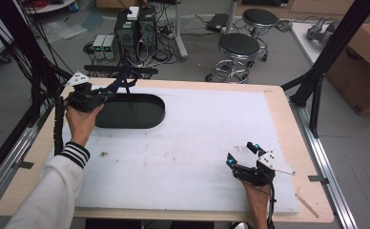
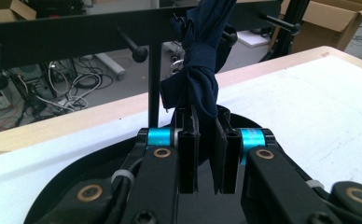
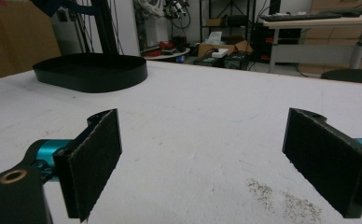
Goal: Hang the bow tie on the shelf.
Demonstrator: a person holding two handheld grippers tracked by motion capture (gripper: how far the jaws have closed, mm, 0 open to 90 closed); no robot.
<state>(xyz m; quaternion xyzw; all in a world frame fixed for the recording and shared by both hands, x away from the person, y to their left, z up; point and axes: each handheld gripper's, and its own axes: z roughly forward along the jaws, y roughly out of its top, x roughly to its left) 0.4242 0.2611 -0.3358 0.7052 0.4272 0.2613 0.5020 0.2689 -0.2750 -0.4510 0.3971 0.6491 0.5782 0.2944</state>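
– What are the surfaces like?

– The bench (image 1: 288, 119) has a pale wooden edge, and a white, slightly fuzzy mat (image 1: 197, 143) covers most of it, with dark crumbly specks just ahead of the right tongs (image 3: 202, 158). A shallow oval tray (image 1: 135, 112) of matt black material sits at the far left. A black metal rack (image 2: 76, 32) with knob-ended pegs rises from it.

– And the cloth?

– A dark navy cloth (image 2: 198, 70), soft and bunched, twisted into a knot, hangs from the rack's crossbar. In the high view it shows as a thin dark strand (image 1: 121, 82) running from the rack down to the left tongs (image 1: 104, 94).

– Where is it relative to those tongs?

– Right between them. In the left gripper view the left tongs (image 2: 208, 158) are closed almost together on the cloth's lower end, the flat black pads pressing it from both sides, with the knot just above and beyond the tips. The tray lies directly below them.

– The right tongs?

– Spread wide and holding nothing, with rough black foam-like pads and turquoise metal joints. In the high view the right tongs (image 1: 242, 152) rest low over the mat near the bench's near right, well apart from the cloth and tray, which lie far ahead to their left.
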